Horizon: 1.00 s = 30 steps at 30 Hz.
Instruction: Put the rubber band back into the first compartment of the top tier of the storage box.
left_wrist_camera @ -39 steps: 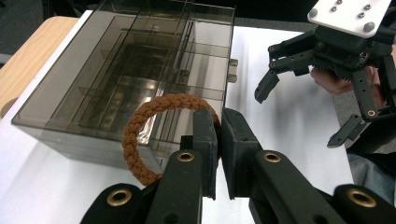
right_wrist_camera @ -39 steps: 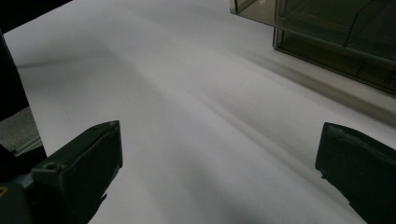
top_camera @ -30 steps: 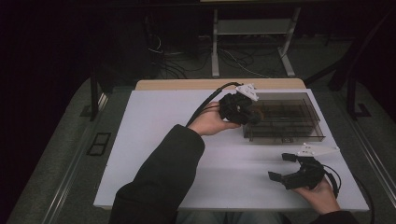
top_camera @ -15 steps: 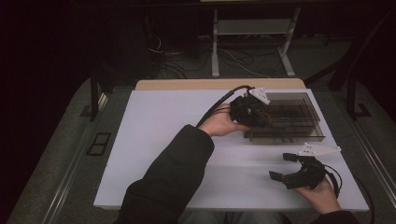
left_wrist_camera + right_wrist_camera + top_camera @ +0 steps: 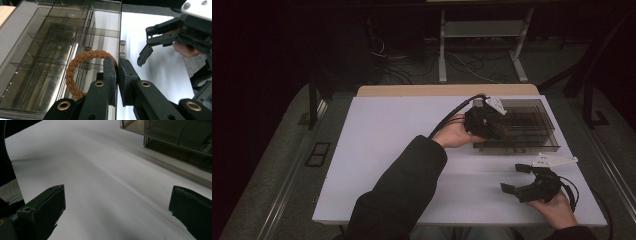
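Left hand-held gripper (image 5: 492,131) has moved over the clear organizer box (image 5: 537,125) on the white table (image 5: 377,150).

A white table (image 5: 387,150) is filling the middle of the high view, with a strip of bare wood (image 5: 422,90) showing along its far edge. Beyond it, a pale metal stand (image 5: 482,35) is rising from the dark floor, and loose cables (image 5: 412,65) are trailing around its feet. Grey carpet (image 5: 277,170) is bordering the table's left side.
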Motion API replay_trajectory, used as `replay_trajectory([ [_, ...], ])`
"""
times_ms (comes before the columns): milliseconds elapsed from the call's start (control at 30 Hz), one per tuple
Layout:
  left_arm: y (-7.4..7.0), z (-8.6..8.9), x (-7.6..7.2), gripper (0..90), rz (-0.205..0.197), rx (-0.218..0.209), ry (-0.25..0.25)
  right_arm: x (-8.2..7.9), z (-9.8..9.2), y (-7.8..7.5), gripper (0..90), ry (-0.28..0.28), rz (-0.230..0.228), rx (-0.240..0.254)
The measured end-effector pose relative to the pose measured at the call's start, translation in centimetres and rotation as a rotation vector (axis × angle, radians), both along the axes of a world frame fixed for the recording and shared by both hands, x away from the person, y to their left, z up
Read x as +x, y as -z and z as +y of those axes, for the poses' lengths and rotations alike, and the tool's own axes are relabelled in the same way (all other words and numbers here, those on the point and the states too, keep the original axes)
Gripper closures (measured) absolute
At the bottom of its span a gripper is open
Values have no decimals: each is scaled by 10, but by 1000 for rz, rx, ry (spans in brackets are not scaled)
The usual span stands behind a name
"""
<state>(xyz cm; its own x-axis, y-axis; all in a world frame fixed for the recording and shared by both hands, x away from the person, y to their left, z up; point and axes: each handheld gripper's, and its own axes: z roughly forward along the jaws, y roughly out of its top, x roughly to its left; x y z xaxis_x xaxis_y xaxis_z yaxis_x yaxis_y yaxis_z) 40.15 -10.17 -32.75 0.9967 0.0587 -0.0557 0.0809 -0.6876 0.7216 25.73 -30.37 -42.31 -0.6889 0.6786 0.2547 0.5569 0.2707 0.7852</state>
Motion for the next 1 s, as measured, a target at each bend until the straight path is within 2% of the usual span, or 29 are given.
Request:
replay_trajectory([
  [567,21,-4,8,833,40,30,-15,0,0,0,4,0,4,1],
  [1000,30,-5,11,828,65,41,-21,0,-1,0,4,-2,4,-1],
])
